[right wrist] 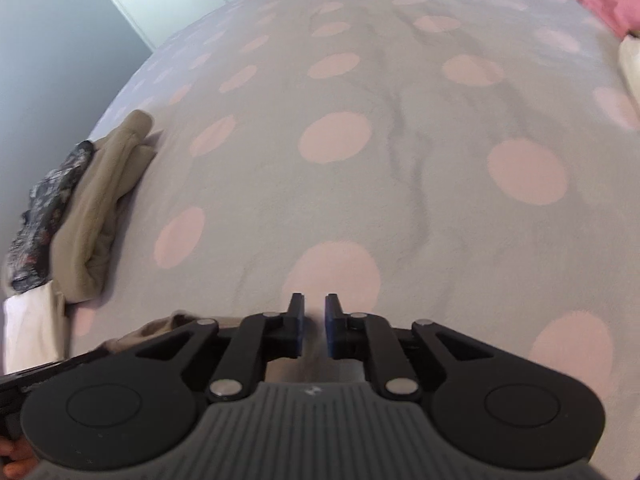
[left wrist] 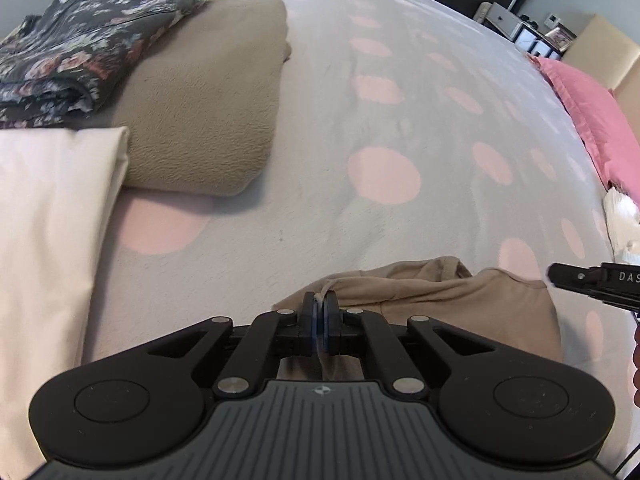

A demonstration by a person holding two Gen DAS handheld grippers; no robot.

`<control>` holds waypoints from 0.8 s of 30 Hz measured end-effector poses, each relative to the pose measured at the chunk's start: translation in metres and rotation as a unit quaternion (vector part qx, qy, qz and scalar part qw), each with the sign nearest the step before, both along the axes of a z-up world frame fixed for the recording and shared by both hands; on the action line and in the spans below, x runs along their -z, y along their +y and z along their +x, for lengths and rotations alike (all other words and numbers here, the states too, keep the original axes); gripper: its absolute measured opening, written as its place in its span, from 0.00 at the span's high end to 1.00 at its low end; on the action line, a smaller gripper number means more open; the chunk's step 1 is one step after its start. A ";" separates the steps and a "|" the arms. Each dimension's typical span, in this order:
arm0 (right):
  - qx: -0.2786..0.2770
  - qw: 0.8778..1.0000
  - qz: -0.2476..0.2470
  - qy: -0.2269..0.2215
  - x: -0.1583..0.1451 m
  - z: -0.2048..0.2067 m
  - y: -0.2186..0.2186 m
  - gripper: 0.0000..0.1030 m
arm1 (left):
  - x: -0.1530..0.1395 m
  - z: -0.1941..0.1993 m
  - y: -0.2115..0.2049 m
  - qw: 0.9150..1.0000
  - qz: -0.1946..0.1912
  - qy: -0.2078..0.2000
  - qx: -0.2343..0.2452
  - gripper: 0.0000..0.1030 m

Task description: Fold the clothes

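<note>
Left tool clamped on tan garment, right tool narrowly parted.

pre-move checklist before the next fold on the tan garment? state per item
1. Left gripper shut on tan garment: ok.
2. Right gripper on cloth: not ok, open, nothing between its fingers.
3. Bedspread ahead bare for laying out: ok.
4. Folded stack apart from the garment: ok.
5. Garment lying flat: not ok, bunched.
6. Which edge the left gripper holds: cannot tell.
</note>
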State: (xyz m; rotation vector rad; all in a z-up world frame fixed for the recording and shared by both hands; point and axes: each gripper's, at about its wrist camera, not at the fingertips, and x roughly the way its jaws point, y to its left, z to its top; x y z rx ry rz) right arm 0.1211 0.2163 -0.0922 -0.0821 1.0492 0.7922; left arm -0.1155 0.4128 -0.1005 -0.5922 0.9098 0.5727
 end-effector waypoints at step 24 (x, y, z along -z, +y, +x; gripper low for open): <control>-0.166 0.984 -0.066 -0.006 0.011 -0.117 -0.046 0.82 | 0.008 -0.044 -0.100 0.988 0.028 0.053 0.144 0.96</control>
